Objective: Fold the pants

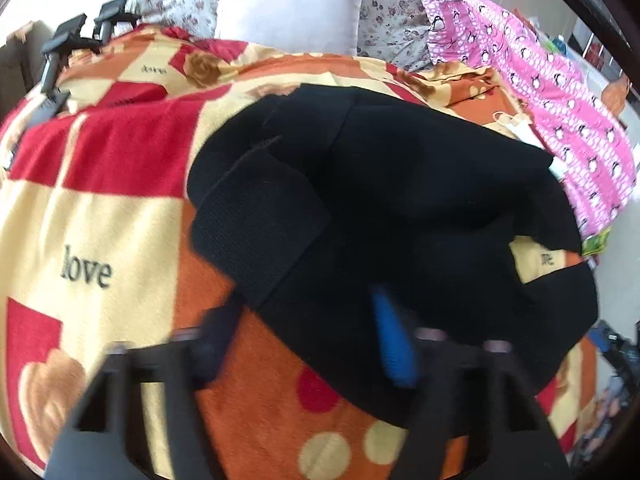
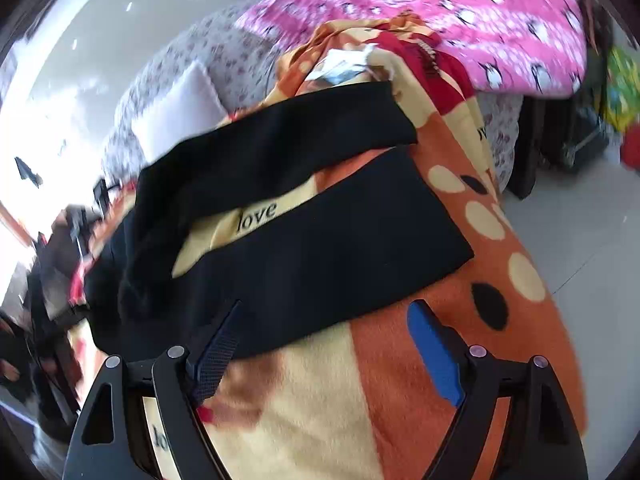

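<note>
Black pants (image 2: 320,240) lay spread on the patterned blanket (image 2: 400,380), legs running toward two o'clock from the right tool (image 2: 328,344), gaping and empty at their near edge. Left tool (image 1: 308,344), also gaping, straddled the waist end.

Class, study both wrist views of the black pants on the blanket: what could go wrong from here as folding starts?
1. The black pants lie with legs spread apart, blanket showing between; folding now may leave them misaligned.
2. The open right gripper sits at the leg's edge, so it may pinch blanket too.
3. The waist end under the left gripper is bunched, so creases may be folded in.
</note>
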Tool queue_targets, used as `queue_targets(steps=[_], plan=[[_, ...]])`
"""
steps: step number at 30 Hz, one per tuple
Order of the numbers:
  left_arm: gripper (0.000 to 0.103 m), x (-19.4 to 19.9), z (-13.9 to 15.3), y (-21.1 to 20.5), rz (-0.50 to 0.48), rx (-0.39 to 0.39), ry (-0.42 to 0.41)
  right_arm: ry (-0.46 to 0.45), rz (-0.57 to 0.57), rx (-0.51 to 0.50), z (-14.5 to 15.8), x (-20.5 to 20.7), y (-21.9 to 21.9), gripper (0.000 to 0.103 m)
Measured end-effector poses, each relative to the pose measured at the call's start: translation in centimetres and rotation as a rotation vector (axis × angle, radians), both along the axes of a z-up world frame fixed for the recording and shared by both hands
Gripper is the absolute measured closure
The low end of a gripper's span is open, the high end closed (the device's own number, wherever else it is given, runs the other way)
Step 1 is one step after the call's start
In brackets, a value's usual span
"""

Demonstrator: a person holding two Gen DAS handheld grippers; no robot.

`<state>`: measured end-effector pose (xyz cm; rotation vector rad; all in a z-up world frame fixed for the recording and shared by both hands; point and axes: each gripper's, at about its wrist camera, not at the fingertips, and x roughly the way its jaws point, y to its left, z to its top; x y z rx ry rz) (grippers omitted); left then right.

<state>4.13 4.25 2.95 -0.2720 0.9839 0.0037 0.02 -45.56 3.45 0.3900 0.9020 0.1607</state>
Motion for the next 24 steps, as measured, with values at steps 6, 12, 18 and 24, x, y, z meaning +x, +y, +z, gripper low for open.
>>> queue_targets(steps=[6, 12, 18, 24], plan=[[0.088, -1.9, 0.5, 0.2, 0.004, -0.035, -0.016, -0.027, -0.073, 0.107, -1.8, 2.4, -1.0, 0.097], [0.089, -5.8, 4.0, 1.2, -0.023, -0.084, -0.058, -0.153, -0.012, 0.133, 2.7, -0.4, -0.6, 0.097], [0.101, -9.6, 6.0, 2.3, -0.018, -0.093, -0.065, -0.269, 0.041, 0.123, 8.2, -4.8, -0.5, 0.098], [0.102, -12.2, 3.8, 4.2, 0.06, -0.038, -0.022, -0.198, 0.01, 0.09, 6.1, -6.7, -2.1, 0.098]])
